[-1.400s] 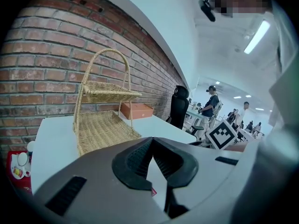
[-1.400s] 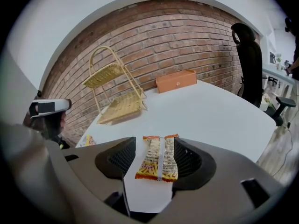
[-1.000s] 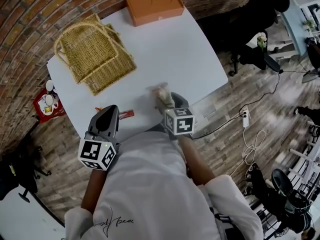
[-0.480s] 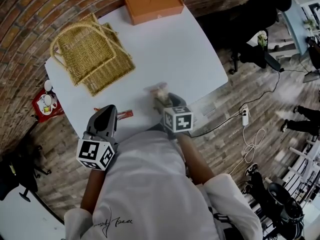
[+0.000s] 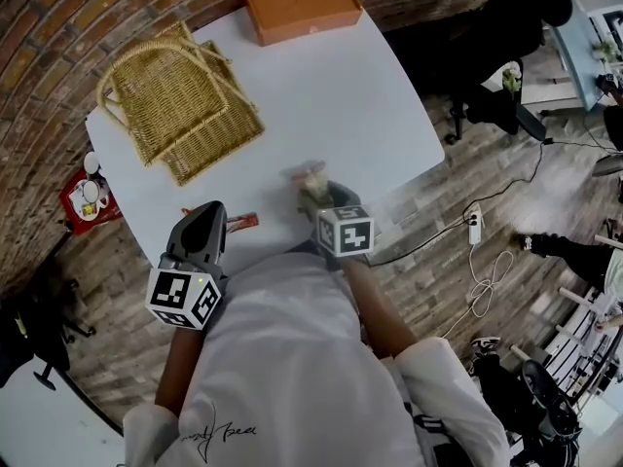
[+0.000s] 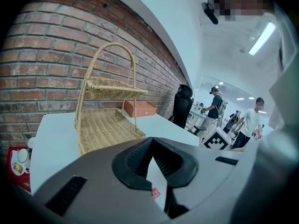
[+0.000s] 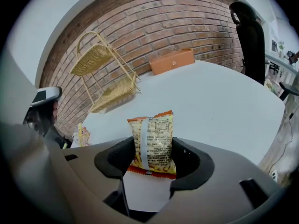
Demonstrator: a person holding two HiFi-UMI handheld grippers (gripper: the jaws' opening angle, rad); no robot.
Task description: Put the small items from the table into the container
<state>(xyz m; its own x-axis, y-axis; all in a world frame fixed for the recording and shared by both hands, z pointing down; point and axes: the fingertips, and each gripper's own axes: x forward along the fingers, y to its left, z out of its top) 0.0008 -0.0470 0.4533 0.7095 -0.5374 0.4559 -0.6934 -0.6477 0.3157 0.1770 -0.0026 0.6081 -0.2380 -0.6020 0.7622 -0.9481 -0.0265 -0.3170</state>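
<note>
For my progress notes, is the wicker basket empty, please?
Empty: the wicker basket shows bare weave on both tiers.

I am holding the left gripper [image 5: 206, 224] low on my left side, pointing it gently down and away from my body, with its jaws pressed together (in the left gripper view the dark pads [image 6: 135, 160] are meeting in a narrow V). I am carrying the right gripper [image 5: 321, 195] a little further forward and tipping it more steeply down. Its jaws are clamping a snack packet [image 7: 152, 141] by its lower end, and the packet is standing upright between them. My left forearm [image 5: 180, 373] and right forearm [image 5: 382, 321] are both reaching forward, bare below white sleeves [image 5: 443, 387].
</note>
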